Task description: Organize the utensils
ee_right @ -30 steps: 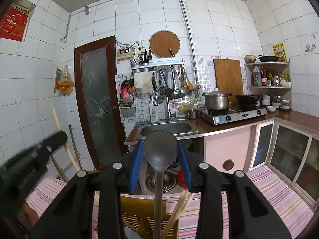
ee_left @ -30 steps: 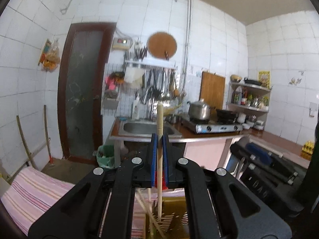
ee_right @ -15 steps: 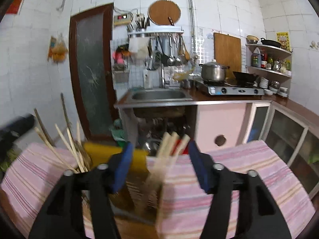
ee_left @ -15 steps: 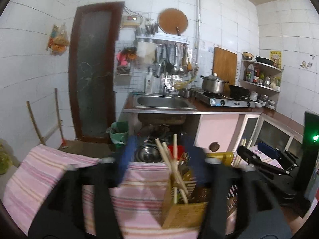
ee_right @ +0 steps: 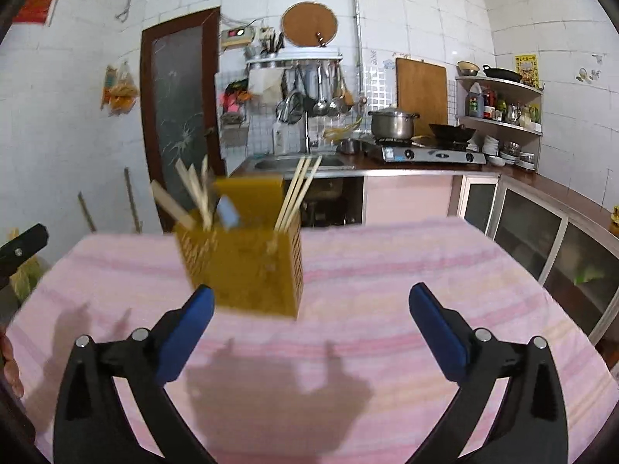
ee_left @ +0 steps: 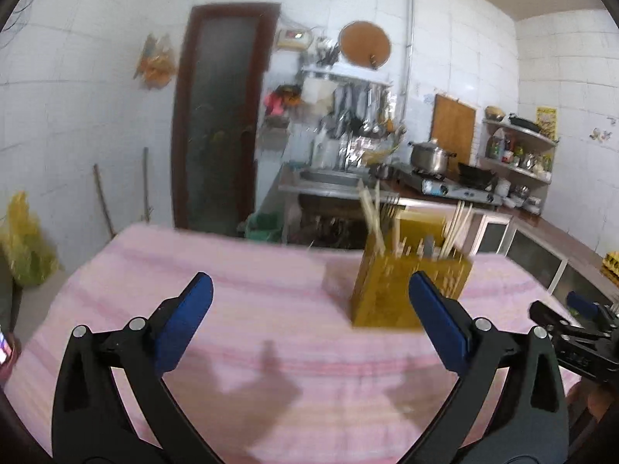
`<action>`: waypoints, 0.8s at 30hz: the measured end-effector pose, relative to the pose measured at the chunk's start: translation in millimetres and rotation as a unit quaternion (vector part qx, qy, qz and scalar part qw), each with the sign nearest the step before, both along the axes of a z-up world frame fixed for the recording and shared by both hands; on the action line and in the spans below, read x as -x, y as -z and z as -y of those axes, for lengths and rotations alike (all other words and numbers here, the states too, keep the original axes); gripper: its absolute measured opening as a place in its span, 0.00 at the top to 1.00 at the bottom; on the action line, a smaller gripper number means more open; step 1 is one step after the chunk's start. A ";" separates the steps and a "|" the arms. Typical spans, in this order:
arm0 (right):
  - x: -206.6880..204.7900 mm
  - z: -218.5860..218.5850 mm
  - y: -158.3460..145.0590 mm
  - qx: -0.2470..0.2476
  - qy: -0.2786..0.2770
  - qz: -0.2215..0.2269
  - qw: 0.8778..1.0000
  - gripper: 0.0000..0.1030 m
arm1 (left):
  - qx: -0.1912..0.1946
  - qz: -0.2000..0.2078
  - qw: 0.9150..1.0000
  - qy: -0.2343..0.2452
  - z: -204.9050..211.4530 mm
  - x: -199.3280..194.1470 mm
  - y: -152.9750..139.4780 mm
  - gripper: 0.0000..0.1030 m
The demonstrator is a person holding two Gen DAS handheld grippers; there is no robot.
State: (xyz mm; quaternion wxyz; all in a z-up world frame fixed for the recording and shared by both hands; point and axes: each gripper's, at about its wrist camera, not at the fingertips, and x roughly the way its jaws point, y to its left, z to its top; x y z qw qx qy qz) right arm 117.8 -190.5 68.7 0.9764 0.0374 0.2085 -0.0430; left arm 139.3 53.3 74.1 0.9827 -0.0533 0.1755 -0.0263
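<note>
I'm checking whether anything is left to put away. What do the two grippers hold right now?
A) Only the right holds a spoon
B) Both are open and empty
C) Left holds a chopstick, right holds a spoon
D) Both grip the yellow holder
B: the left gripper and right gripper have jaws spread wide with nothing between them; the chopsticks stand in the yellow holder.

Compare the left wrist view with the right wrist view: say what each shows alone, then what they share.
Left wrist only: the right gripper at the right edge and a yellow bag by the wall. Right wrist only: a red poster top left. Both: the yellow utensil holder with chopsticks on the pink striped cloth, and open, empty jaws.
</note>
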 end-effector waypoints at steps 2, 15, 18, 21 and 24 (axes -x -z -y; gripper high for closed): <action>21.4 -8.3 14.4 0.007 0.000 -0.004 1.000 0.04 | -0.016 -0.010 1.000 0.006 -0.3 17.7 17.9 0.05; 84.7 -33.1 48.8 0.025 -0.012 0.046 0.999 0.04 | -0.090 0.019 0.996 -0.003 20.9 78.6 66.5 0.05; 87.8 -33.6 51.6 0.027 -0.008 0.052 0.998 0.04 | -0.082 0.023 0.996 -0.010 16.2 81.3 69.4 0.05; 89.2 -35.1 51.8 0.030 -0.006 0.057 0.998 0.04 | -0.072 0.028 0.997 -0.018 11.6 84.3 69.4 0.05; 88.8 -37.1 51.7 0.038 -0.007 0.060 0.997 0.04 | -0.069 0.033 0.997 -0.021 9.6 86.5 68.5 0.05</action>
